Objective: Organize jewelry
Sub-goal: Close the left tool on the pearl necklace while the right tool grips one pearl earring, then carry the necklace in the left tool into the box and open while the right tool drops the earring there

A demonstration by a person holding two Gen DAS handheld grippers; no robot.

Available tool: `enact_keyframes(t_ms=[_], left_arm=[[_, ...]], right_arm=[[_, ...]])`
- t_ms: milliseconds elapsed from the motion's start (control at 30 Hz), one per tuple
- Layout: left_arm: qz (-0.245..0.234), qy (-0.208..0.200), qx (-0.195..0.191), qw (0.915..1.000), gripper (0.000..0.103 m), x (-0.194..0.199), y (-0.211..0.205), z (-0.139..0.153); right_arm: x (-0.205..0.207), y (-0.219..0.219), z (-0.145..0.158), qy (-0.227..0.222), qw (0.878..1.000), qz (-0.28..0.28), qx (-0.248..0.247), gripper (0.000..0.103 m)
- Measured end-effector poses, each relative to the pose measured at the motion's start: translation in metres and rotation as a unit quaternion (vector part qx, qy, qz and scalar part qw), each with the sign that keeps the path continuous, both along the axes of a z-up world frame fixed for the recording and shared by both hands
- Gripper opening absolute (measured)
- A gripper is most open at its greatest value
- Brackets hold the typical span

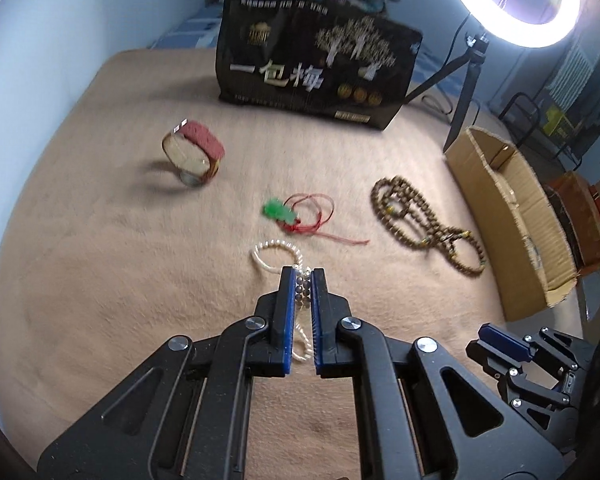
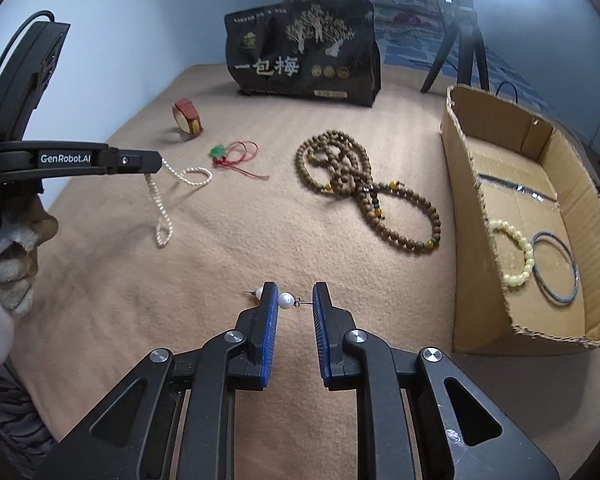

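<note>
A: Left item first. What could go wrong?

B: Entry one: pearl strand [image 2: 168, 204]. My left gripper [image 1: 301, 276] is clamped fully shut on one short stretch of it; the rest hangs in loops, the lowest touching the tan blanket [image 2: 228, 248]. Risk, as I judge it: the dangling loop drags or snags on the nap, and the strand slips through the pads.

A: And the right?

B: Entry two: pearl earring [image 2: 286, 301]. My right gripper [image 2: 294, 300] is nearly closed, pinching it end to end across the jaws, pearl against the left pad, thin pin toward the right. Risk: so slight a hold lets it pivot and drop before the cardboard box [image 2: 484, 280], which stands to the right.
</note>
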State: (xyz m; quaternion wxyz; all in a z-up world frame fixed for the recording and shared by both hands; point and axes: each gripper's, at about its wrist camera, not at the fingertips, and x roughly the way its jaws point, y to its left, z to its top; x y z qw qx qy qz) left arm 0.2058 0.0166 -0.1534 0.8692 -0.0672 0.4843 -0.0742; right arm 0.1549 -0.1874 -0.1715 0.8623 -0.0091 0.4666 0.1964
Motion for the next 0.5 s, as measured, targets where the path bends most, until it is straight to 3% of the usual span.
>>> enact_keyframes(t_ms=[500], left_arm=[[-0.021, -0.06, -0.033, 0.9974, 0.005, -0.01, -0.015, 0.051]], right_arm=[[-0.003, -0.016, 0.05, -0.038, 0.999, -0.005, 0.019, 0.016]])
